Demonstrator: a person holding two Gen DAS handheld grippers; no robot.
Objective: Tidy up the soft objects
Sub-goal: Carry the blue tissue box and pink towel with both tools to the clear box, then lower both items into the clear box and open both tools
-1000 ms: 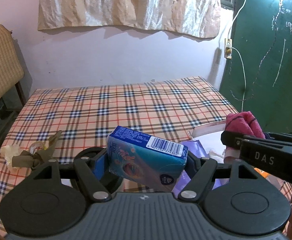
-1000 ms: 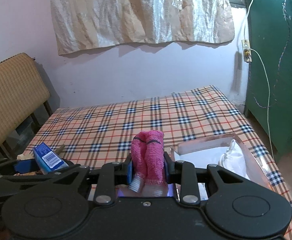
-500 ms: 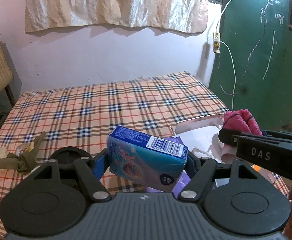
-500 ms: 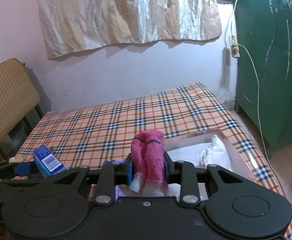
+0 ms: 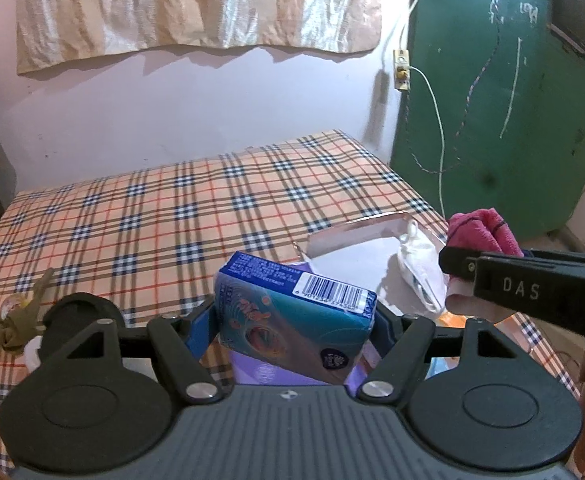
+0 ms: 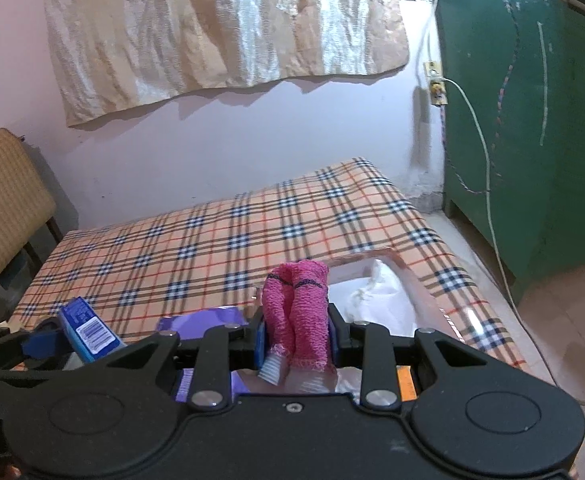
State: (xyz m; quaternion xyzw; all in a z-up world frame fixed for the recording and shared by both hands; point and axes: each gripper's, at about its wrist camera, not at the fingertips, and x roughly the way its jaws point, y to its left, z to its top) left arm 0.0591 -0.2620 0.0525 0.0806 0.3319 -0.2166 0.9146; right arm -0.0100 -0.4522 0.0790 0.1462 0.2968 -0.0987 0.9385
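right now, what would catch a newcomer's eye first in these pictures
The pink cloth clamped upright in the right gripper stands out, with the blue tissue pack held in the left gripper beside it. Both hang over the near edge of the plaid bed, where a white bag lies in a clear box.
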